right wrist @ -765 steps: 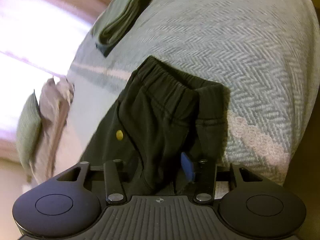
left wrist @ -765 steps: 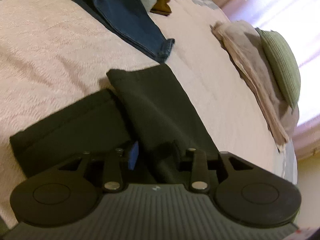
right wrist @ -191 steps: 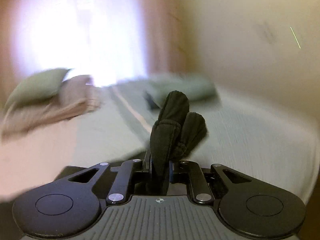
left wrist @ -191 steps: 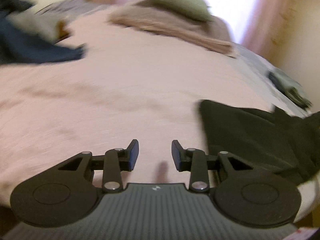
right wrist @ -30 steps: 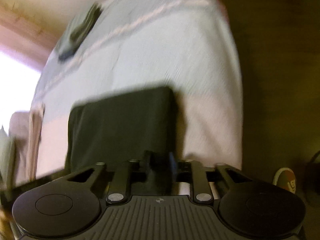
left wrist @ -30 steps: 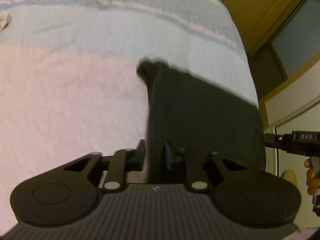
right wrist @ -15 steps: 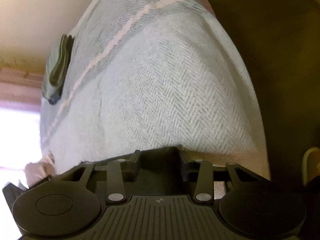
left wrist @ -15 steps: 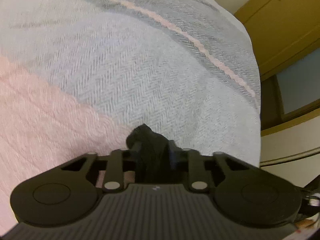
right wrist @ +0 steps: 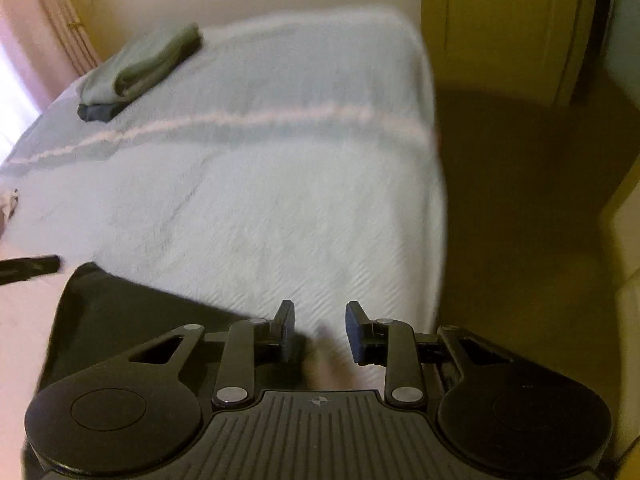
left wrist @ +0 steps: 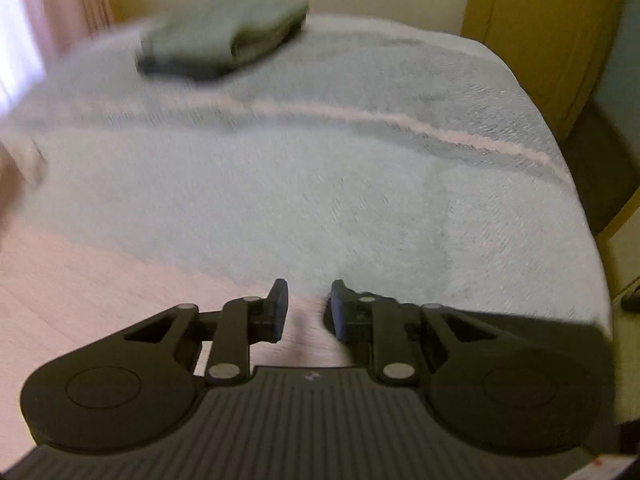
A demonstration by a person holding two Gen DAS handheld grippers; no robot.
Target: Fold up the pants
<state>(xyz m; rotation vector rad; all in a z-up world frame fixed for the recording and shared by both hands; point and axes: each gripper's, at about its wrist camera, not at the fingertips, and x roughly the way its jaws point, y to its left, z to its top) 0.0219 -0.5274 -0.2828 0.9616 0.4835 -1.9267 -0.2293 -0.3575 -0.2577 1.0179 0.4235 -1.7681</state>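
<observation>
Left gripper [left wrist: 306, 306]: jaws parted, nothing between them, bare bed [left wrist: 280, 200] showing through the gap; pants [left wrist: 520, 322] dark just to its right, near the bed's right edge, partly hidden behind the gripper body. Right gripper [right wrist: 320, 330]: likewise released, pads apart with only bedspread between; pants [right wrist: 120, 304] flat to its left, a squared black block at the bed's near end. Both sets of jaws just closing somewhat per the narrowed gaps, yet gripping nothing. Folded stack [right wrist: 140, 68] at the far left corner of the bed, well apart from the pants; pink stripe [right wrist: 260, 120] across the spread between them. Step in hand, by the look of it: letting go after a fold and backing off. Best done by lifting clear straight off the cloth, no dragging of a pad across the top layer, so that edges stay aligned. Worth checking the near corner for a lifted flap. If another fold or a move to the stack follows, better to grip both short-edge corners together, through all layers.
</observation>
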